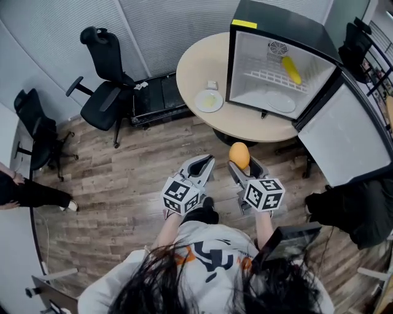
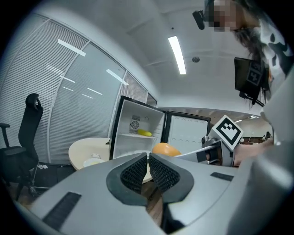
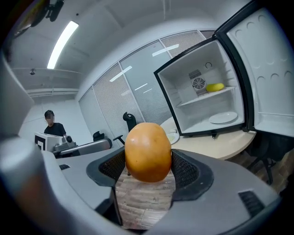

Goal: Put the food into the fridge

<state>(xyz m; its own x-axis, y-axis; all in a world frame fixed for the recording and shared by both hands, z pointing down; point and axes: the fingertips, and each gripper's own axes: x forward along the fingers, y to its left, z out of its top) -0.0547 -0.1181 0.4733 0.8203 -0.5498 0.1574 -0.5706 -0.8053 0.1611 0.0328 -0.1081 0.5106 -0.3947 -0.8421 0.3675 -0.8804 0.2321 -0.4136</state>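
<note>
Dark hair (image 1: pixel 202 288) at 6 o'clock, beyond it right gripper (image 1: pixel 242 168) with fingers pinching orange fruit (image 1: pixel 239 153), left gripper (image 1: pixel 206 162) with fingers pressed together, empty; at 1 o'clock, open fridge (image 1: pixel 279 18) on desk (image 1: pixel 196 67), yellow food (image 1: pixel 291 69) already shelved, orange fruit not yet inside.

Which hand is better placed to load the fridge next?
Right. The right tongs hold the orange, and the open fridge stands ahead on that side. The left tongs are shut, empty.

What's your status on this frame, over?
Left gripper shut, empty. Right gripper shut on orange fruit. Fridge door open, yellow food on shelf, plate below. Nothing visible between fruit and fridge.
</note>
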